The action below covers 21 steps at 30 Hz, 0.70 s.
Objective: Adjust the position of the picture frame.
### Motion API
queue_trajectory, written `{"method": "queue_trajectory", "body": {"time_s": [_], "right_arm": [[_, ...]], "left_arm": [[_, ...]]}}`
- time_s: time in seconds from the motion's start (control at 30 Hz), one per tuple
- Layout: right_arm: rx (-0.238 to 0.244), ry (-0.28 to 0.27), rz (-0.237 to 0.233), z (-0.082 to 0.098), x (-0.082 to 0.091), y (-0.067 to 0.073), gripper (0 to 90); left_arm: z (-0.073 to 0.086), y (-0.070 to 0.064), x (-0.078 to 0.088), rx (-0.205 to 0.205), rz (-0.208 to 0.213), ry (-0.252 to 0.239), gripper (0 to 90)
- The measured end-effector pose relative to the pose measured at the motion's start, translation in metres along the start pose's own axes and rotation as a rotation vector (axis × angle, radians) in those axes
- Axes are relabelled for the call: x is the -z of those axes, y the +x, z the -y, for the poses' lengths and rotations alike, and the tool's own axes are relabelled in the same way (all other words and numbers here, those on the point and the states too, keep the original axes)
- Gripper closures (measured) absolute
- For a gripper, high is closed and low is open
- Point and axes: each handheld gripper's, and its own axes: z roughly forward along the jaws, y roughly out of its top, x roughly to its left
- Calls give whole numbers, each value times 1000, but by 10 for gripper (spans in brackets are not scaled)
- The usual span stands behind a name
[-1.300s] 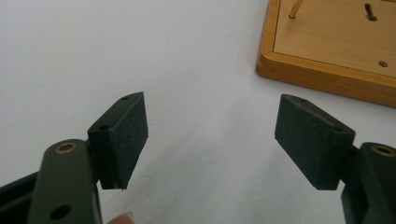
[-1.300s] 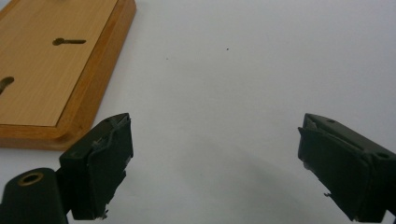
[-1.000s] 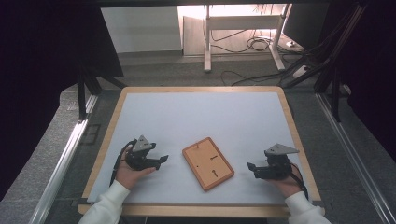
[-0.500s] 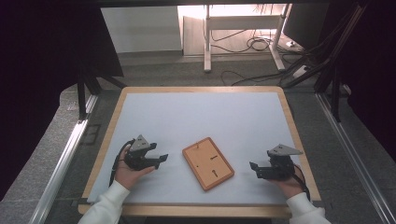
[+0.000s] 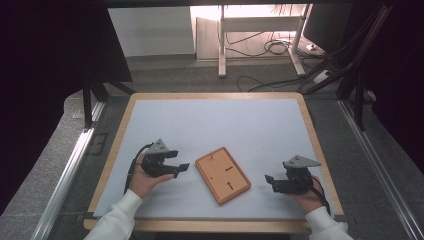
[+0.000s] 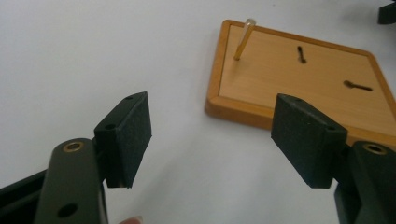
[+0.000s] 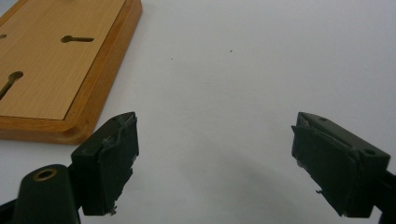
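A flat wooden board point(image 5: 222, 174) with keyhole slots lies askew on the white table top, between my two grippers. In the left gripper view the board point(image 6: 299, 79) carries a thin brass pin point(image 6: 243, 39) standing tilted near one corner. My left gripper point(image 5: 179, 161) hovers just left of the board, open and empty point(image 6: 219, 135). My right gripper point(image 5: 270, 183) stands open to the board's right, apart from it; its jaws have just been closing slightly with nothing between them point(image 7: 215, 158). The board's edge point(image 7: 46, 70) shows at the upper left of the right gripper view.
The white mat point(image 5: 215, 120) sits in a wooden table frame point(image 5: 116, 145). Metal rails point(image 5: 70, 170) run along both sides. Beyond the far edge are desk legs point(image 5: 221, 45) and cables on the floor point(image 5: 270, 47).
My left gripper has shifted a little to the right and up, closer to the board. The right gripper and the board have stayed where they were.
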Motion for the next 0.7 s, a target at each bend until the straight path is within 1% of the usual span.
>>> {"method": "queue_trajectory", "body": {"time_s": [0.1, 0.13, 0.17, 0.2, 0.23, 0.27, 0.3, 0.33, 0.5, 0.57, 0.6, 0.63, 0.67, 0.7], "right_arm": [[7, -1, -2, 0, 0, 1, 163], [16, -10, 0, 0, 0, 2, 168], [17, -11, 2, -1, 0, 2, 169], [17, -13, 2, -1, 1, 2, 169], [17, -13, 2, -1, 1, 2, 169], [18, -14, 1, -1, 0, 2, 170], [19, -12, 0, -1, 1, 2, 170], [21, -11, 1, -1, 1, 2, 170], [22, -8, 0, 0, -1, 2, 170], [23, -7, 0, 0, -1, 2, 170], [25, -5, 2, 0, -2, 2, 170], [25, -4, 3, 0, -2, 2, 169], [25, -4, 2, 0, -2, 2, 170], [30, -4, 6, 0, -2, 3, 170]], "left_arm": [[-4, -2, -3, 1, 5, 2, 296], [-8, -5, -8, -2, 5, 3, 298], [-8, -5, -8, -2, 5, 3, 299], [-13, -7, -13, -7, 12, 2, 300], [-13, -7, -13, -7, 12, 2, 300], [-18, -8, -19, 2, 18, -6, 304], [-18, -8, -19, 2, 18, -6, 305], [-21, -11, -28, 5, 29, 0, 306], [-26, -20, -45, -30, 29, 27, 317], [-28, -21, -48, -34, 27, 28, 325], [-32, -23, -53, -37, 29, 27, 332], [-32, -23, -53, -37, 29, 27, 337], [-35, -24, -59, -41, 27, 22, 347], [-35, -24, -59, -41, 27, 22, 355]]}}
